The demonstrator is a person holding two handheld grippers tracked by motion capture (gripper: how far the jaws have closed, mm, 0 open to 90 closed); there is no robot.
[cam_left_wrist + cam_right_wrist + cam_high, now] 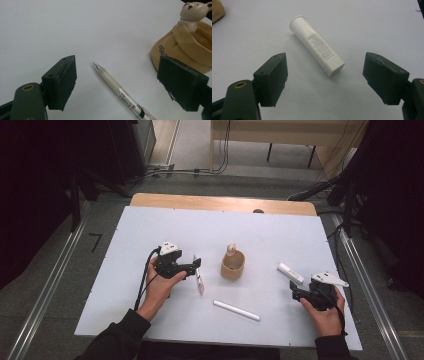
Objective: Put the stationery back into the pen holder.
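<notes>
Left gripper view: left gripper (117, 82) spread over the translucent plastic pen (120, 93); right gripper (325, 80) spread over the white tube (317, 45). Either could roll off toward the table's near edge.

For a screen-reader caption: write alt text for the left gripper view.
A slim translucent grey pen with a printed label lies diagonally on the white table surface between the two open black jaws of the left gripper, not touched by either. At upper right stands a tan pouch-shaped holder topped with a small cream bear figure.
</notes>
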